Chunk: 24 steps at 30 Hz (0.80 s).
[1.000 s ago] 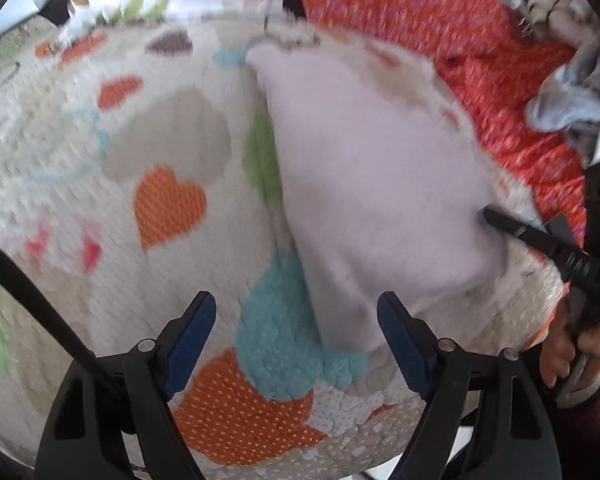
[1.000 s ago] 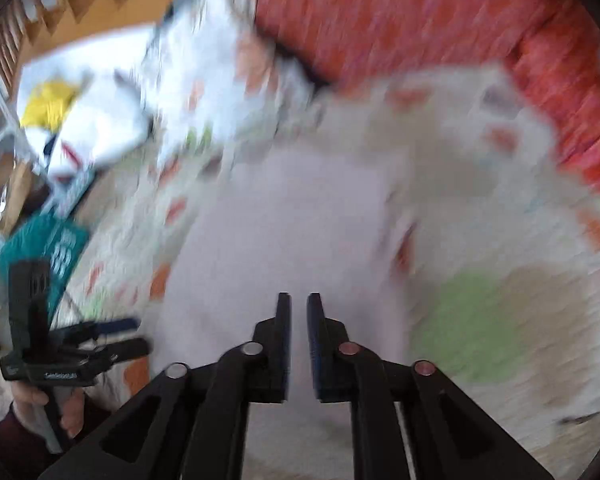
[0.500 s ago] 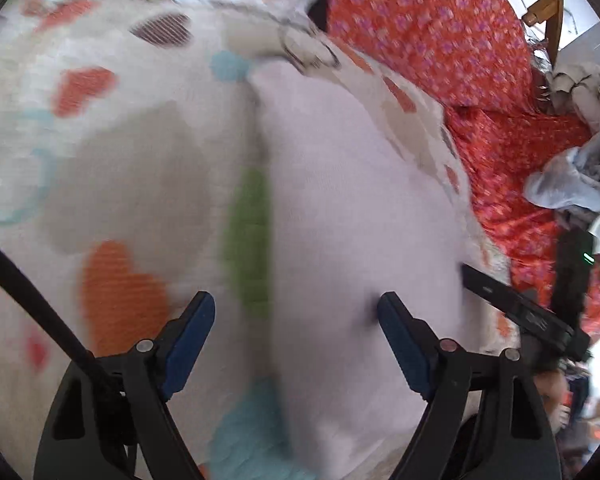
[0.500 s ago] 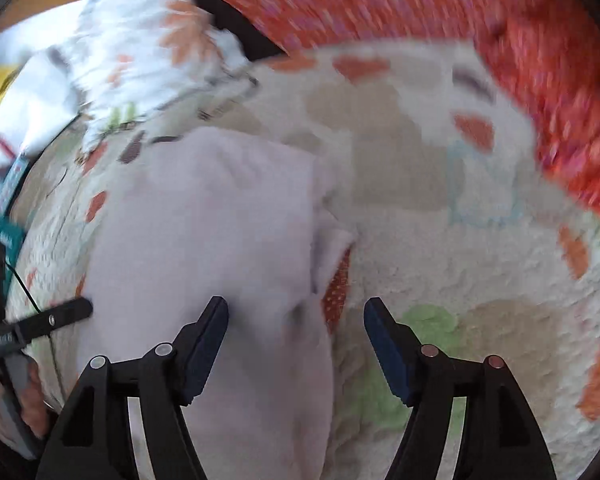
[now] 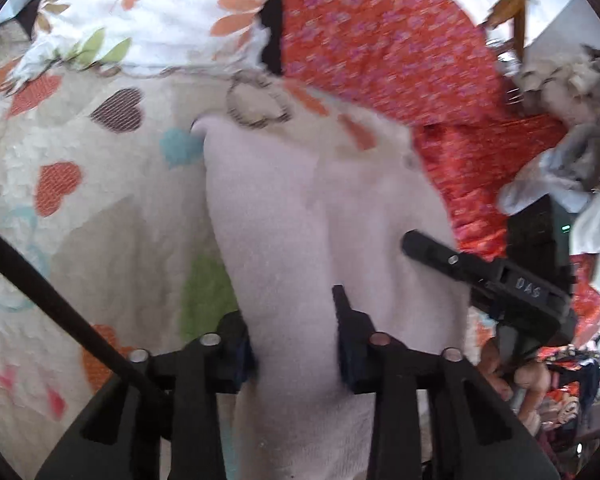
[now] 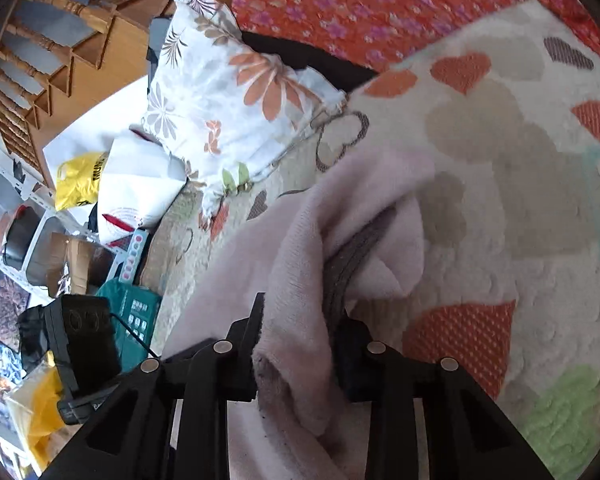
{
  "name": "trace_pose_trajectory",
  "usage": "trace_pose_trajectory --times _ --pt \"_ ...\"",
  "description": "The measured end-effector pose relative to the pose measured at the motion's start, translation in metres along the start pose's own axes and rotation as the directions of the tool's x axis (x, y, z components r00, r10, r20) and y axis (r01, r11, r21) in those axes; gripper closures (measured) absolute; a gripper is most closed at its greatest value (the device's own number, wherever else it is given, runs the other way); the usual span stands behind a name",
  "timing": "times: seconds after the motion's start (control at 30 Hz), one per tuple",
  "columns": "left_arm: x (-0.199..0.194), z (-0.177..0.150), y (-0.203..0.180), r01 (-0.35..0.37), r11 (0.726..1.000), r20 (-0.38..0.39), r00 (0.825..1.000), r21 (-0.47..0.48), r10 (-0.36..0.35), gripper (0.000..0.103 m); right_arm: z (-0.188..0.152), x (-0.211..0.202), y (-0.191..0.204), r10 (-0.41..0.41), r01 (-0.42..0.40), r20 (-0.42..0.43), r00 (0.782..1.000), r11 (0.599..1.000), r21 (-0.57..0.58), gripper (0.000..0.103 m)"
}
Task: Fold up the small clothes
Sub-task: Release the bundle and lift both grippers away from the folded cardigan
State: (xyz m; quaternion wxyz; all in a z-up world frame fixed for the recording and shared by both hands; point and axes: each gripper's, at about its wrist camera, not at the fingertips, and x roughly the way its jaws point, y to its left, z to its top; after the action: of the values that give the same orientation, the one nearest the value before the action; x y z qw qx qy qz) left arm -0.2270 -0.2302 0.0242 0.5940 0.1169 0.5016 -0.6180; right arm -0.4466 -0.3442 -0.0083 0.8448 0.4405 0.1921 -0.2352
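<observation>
A pale pink fleece garment [image 5: 300,220] lies on a heart-patterned blanket [image 5: 100,220]. My left gripper [image 5: 292,340] is closing on the garment's near edge, and the cloth fills the gap between its fingers. To its right, the right gripper [image 5: 412,242] reaches onto the same garment. In the right wrist view the garment [image 6: 260,248] is bunched and lifted, with a grey band showing in the fold. My right gripper [image 6: 300,336] is closing on that bunch, pads against the cloth. The left gripper's black body [image 6: 80,340] shows at the lower left.
A white flowered pillow [image 6: 228,92] lies at the blanket's [image 6: 520,200] far edge, with a red floral cloth [image 5: 380,40] behind it. A heap of pale clothes [image 5: 560,168] sits at the far right. Wooden stairs [image 6: 40,40], shelves and bags are off to the left.
Both grippers stood wide open over the garment half a second ago and have since closed onto its edge. Both moved forward, and the cloth is now bunched up at the right gripper.
</observation>
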Motion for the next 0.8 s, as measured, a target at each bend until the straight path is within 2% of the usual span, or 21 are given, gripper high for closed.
trace_pose_trajectory --times 0.07,0.1,0.13,0.17,0.2,0.27,0.33,0.37,0.43,0.47,0.5,0.57,0.6,0.63,0.67,0.7,0.73,0.77,0.8 --pt "0.022 -0.009 0.016 -0.095 0.995 -0.093 0.992 -0.039 0.091 0.055 -0.004 0.017 -0.012 -0.181 0.181 -0.043 0.983 0.984 0.0 0.064" --pt "0.027 -0.013 0.023 -0.122 0.991 -0.12 0.986 -0.049 0.116 0.052 -0.006 0.021 -0.019 -0.244 0.244 -0.063 0.968 0.97 0.0 0.064" --pt "0.033 -0.019 0.033 -0.119 0.99 -0.148 0.983 -0.073 0.107 0.049 -0.009 0.027 -0.032 -0.323 0.326 -0.092 0.942 0.945 0.013 0.062" --pt "0.033 -0.021 0.038 -0.091 0.991 -0.156 0.985 -0.1 0.075 0.047 -0.01 0.028 -0.04 -0.332 0.338 -0.104 0.937 0.94 0.042 0.059" --pt "0.031 -0.023 0.044 -0.066 0.99 -0.161 0.986 -0.128 0.045 0.045 -0.009 0.022 -0.048 -0.298 0.307 -0.098 0.95 0.947 0.094 0.058" --pt "0.019 -0.026 0.047 -0.05 0.99 -0.138 0.99 -0.128 0.032 0.043 -0.005 0.007 -0.046 -0.296 0.3 -0.051 0.954 0.945 0.128 0.058" --pt "0.003 -0.03 0.046 -0.084 0.992 -0.075 0.994 -0.098 0.076 0.042 0.0 -0.012 -0.029 -0.346 0.342 0.052 0.937 0.937 0.077 0.057" --pt "-0.005 -0.033 0.045 -0.11 0.99 -0.039 0.994 -0.085 0.107 0.042 0.0 -0.018 -0.023 -0.345 0.341 0.084 0.935 0.938 0.059 0.056" --pt "-0.022 -0.039 0.046 -0.168 0.984 0.041 0.984 -0.063 0.171 0.04 -0.002 -0.031 -0.005 -0.259 0.262 0.146 0.955 0.965 0.002 0.056" --pt "-0.029 -0.04 0.046 -0.207 0.977 0.08 0.974 -0.053 0.211 0.037 -0.005 -0.035 0.002 -0.224 0.229 0.15 0.963 0.973 -0.016 0.056" --pt "-0.035 -0.042 0.046 -0.252 0.967 0.121 0.959 -0.046 0.256 0.033 -0.01 -0.034 0.014 -0.147 0.155 0.139 0.979 0.987 -0.051 0.056" --pt "-0.052 -0.046 0.047 -0.344 0.938 0.214 0.915 -0.032 0.343 0.028 -0.018 -0.028 0.025 -0.039 0.045 0.079 0.996 0.996 -0.078 0.056" --pt "-0.061 -0.048 0.045 -0.393 0.919 0.263 0.884 -0.028 0.386 0.023 -0.025 -0.019 0.029 0.023 -0.021 0.026 0.999 0.997 -0.079 0.056" --pt "-0.07 -0.051 0.042 -0.448 0.894 0.322 0.843 -0.027 0.432 0.02 -0.035 -0.001 0.032 0.089 -0.092 -0.056 0.994 0.994 -0.055 0.056" --pt "-0.076 -0.051 0.04 -0.483 0.875 0.364 0.81 -0.03 0.46 0.014 -0.041 0.008 0.032 0.113 -0.117 -0.095 0.989 0.992 -0.039 0.056" --pt "-0.084 -0.052 0.037 -0.518 0.855 0.417 0.77 -0.035 0.483 0.01 -0.053 0.026 0.034 0.149 -0.154 -0.164 0.975 0.988 -0.015 0.056" --pt "-0.094 -0.056 0.032 -0.549 0.835 0.485 0.719 -0.041 0.497 0.009 -0.06 0.035 0.035 0.165 -0.169 -0.196 0.966 0.986 -0.001 0.056" --pt "-0.101 -0.056 0.031 -0.559 0.828 0.517 0.697 -0.043 0.497 0.005 -0.067 0.046 0.034 0.187 -0.188 -0.229 0.955 0.982 0.019 0.056" --pt "-0.111 -0.059 0.026 -0.573 0.818 0.576 0.654 -0.046 0.49 0.002 -0.073 0.056 0.033 0.218 -0.214 -0.266 0.939 0.976 0.042 0.056"
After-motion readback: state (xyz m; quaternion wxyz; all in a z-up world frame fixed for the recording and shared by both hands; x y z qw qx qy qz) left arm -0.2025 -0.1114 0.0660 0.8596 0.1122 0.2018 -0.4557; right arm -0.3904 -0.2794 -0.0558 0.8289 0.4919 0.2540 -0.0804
